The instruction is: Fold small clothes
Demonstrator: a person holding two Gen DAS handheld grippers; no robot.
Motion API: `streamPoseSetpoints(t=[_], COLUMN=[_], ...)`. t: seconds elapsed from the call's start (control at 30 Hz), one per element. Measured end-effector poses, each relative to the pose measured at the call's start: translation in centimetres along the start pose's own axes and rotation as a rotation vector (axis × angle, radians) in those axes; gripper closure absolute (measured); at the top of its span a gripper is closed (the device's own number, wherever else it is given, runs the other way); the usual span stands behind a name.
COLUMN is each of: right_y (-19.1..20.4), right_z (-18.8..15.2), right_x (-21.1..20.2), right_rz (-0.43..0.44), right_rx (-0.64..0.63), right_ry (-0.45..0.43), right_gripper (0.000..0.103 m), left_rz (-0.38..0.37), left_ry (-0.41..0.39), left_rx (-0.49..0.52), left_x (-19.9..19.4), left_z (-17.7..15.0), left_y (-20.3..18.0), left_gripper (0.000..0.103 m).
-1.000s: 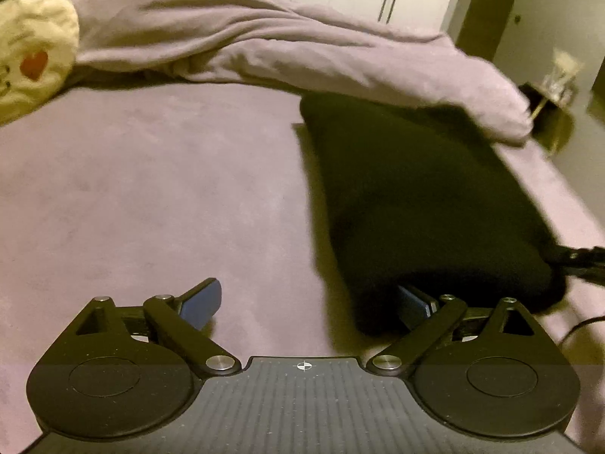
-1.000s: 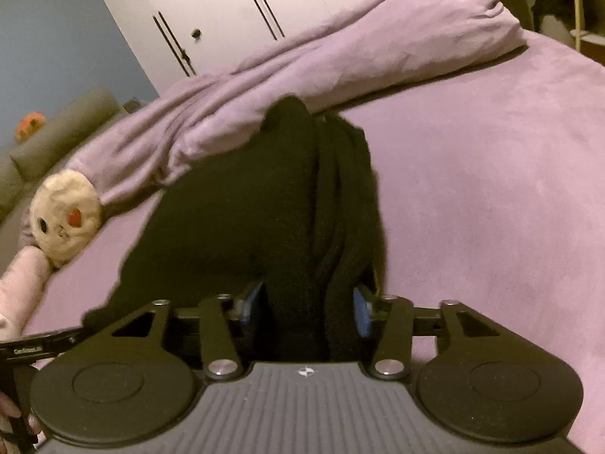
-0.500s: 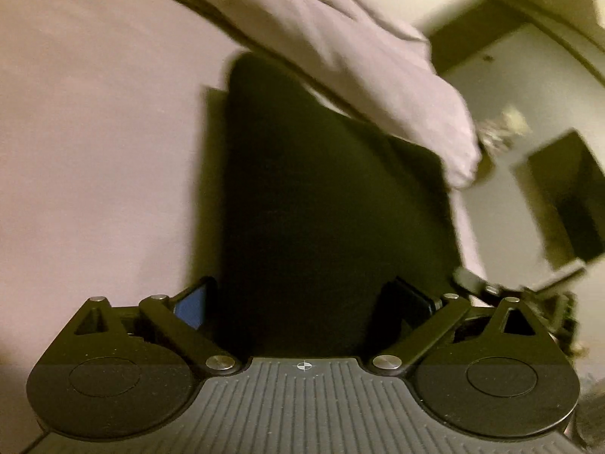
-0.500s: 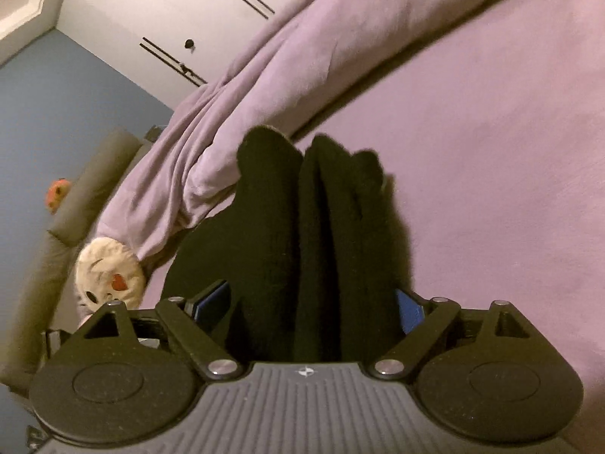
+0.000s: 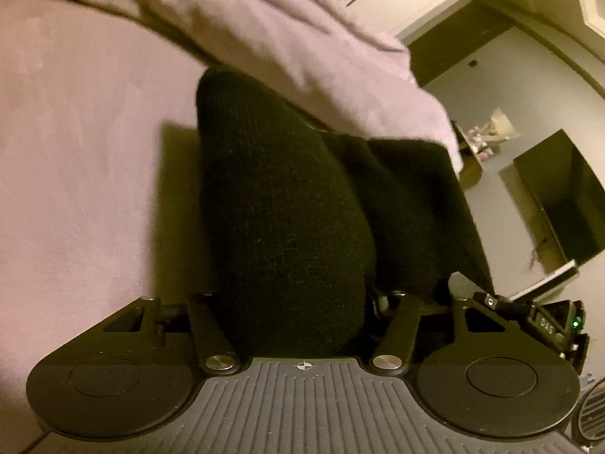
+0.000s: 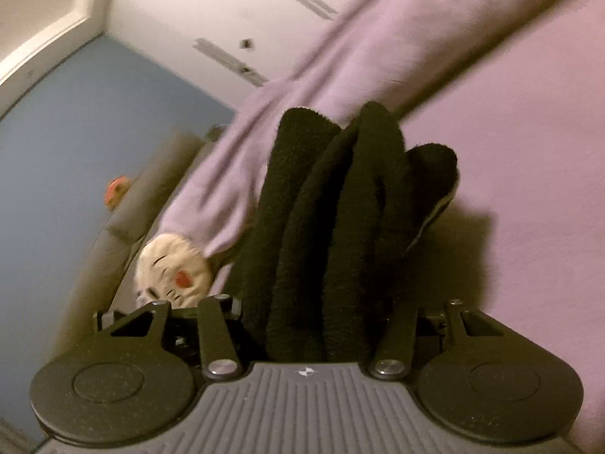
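A black knitted garment (image 5: 280,196) lies folded lengthwise on the lilac bed sheet (image 5: 75,159). Its near end bulges up between the jaws of my left gripper (image 5: 295,299), which are closing on it; the cloth hides the pads. In the right wrist view the garment (image 6: 340,204) stands in thick bunched folds between the jaws of my right gripper (image 6: 314,306), which are closing too and squeeze the folds. Part of the right gripper's body (image 5: 529,314) shows at the garment's right edge in the left wrist view.
A rumpled lilac duvet (image 5: 287,38) lies along the far side of the bed, touching the garment. A round plush cushion with a face (image 6: 174,268) sits at the left. A white wardrobe (image 6: 211,7) and a dark screen (image 5: 559,196) stand beyond the bed.
Both grippers went from wide open around the garment's ends to closed in on it. The cloth now bunches up between the jaws. Both views have rolled and moved in closer.
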State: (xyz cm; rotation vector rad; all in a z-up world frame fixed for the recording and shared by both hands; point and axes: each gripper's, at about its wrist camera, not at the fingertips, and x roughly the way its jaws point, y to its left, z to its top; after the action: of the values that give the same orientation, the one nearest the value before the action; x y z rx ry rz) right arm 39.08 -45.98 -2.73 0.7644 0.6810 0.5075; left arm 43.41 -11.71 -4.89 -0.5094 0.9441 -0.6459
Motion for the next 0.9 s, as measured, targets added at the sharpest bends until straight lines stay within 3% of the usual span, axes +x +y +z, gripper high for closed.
streamPoseSetpoints(t=[0.17,0.2,0.27,0.4,0.5,0.6,0.73,0.8,0.9], right_y=[3.0,2.8,2.0,3.9,7.3,10.0,11.2,11.7,11.3], right_z=[-0.5,-0.6,-1.1,-3.3,-7.1,-11.3,-14.5,-15.5,-16.7], right_x=[0.6,0.7,0.5,-1.7,-4.5,-6.3,-5.7,-5.1,-3.3], right_rz=[0.073,0.067,-0.013,-0.368,-0.374,-0.369,-0.443,-0.478,-0.592], right_rx=[0.006,0.039,0.100,-0.094,-0.246,-0.426,-0.480,-0.526,-0.603], right_ry=[0.003,-0.005,-0.026,-0.101,-0.122,-0.138,-0.139,-0.124,-0.067], right_gripper=[0.052,0.052,0.043,0.043,0.043,0.048,0.070,0.070,0.070], left_rz=[0.031,0.047,0.121,0.375,0.350,0.373,0.470,0.507,0.552], left_ry=[-0.085,-0.100,-0.115,-0.088,-0.180,-0.269,-0.255,-0.285,-0.228], left_rx=[0.014,-0.007,-0.070,-0.065,-0.024,0.038,0.112,0.138,0.139], left_x=[-4.9,-5.8,-6.9,-8.2,-11.8,-14.5,-14.9,-15.1,-14.1], left_z=[0.4,0.4,0.4,-1.4,-5.3,-9.9,-14.4,-15.4,-15.2], left_y=[-0.9,-0.4,0.9,1.8,0.8,-1.0,-2.3,-3.3,-2.8], left_gripper=[0.041,0.037,0.023,0.022,0.016,0.008,0.008,0.008,0.008])
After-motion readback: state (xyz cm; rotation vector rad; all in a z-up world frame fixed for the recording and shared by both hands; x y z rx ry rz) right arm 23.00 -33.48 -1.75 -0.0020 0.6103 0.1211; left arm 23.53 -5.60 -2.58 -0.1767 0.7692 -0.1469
